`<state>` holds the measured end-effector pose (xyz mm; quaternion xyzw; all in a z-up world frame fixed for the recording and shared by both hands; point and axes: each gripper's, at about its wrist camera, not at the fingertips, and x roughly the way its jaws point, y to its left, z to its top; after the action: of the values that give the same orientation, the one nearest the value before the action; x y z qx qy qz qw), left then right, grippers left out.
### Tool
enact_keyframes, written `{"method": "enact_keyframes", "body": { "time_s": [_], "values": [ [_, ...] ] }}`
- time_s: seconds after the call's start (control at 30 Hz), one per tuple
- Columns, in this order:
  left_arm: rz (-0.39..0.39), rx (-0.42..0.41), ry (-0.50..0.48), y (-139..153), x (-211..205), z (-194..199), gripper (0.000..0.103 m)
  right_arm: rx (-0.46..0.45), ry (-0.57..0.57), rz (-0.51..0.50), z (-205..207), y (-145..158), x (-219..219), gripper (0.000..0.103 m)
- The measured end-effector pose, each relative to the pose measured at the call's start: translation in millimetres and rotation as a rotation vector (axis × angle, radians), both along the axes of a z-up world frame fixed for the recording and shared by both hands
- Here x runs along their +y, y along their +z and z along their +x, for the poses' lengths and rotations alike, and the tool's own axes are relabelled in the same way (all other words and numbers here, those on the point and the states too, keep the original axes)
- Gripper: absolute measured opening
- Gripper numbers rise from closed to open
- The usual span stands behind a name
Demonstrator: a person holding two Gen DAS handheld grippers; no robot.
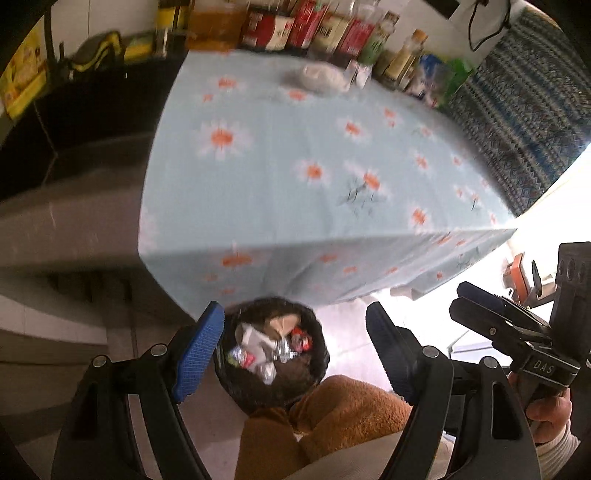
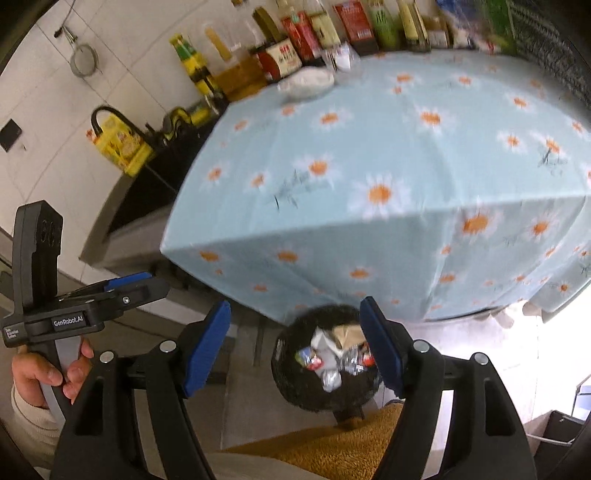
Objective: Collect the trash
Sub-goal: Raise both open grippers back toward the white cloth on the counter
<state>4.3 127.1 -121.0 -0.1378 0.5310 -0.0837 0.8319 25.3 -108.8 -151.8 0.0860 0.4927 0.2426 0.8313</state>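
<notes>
Left claw (image 1: 295, 350): jaws spread wide, blue pads apart, nothing between them. It hangs above the floor in front of the tabletop (image 1: 295, 155), pointing steeply down.

Right claw (image 2: 295, 347): jaws parted, pads not pressing on anything, empty. In the left wrist view it shows at 3 o'clock, held by a hand (image 1: 550, 410) in a pale sleeve. In the right wrist view the left claw sits at 9 o'clock, gripped by the other hand (image 2: 44, 373).

Trash bin (image 1: 271, 354): black, round, standing on the floor just below the near edge of the tabletop, at 6 o'clock of it. Inside lie crumpled wrappers and paper (image 1: 262, 347), white, silver and red. In the right wrist view the bin is partly hidden by the right-hand blue pad.

Tabletop: covered by a light blue cloth with orange-centred daisies, hanging over the near edge. At its 12 o'clock edge stands a row of bottles and jars (image 1: 314, 29); just in front of them lies a whitish crumpled item (image 1: 321, 75), blurred, identity cannot be told.

Brown fuzzy fabric (image 1: 351, 410) shows at 6 o'clock, beside the bin.
</notes>
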Motion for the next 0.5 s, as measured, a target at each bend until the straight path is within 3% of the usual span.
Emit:
{"method": "enact_keyframes", "body": {
  "time_s": [0.2,0.5],
  "values": [
    [0.005,-0.06,0.014,27,6,14,0.077,-0.086,-0.001,0.007,16,32,0,0.076],
    [0.029,-0.09,0.074,44,13,43,0.077,-0.147,0.021,0.023,67,59,-2,0.079]
  ]
}}
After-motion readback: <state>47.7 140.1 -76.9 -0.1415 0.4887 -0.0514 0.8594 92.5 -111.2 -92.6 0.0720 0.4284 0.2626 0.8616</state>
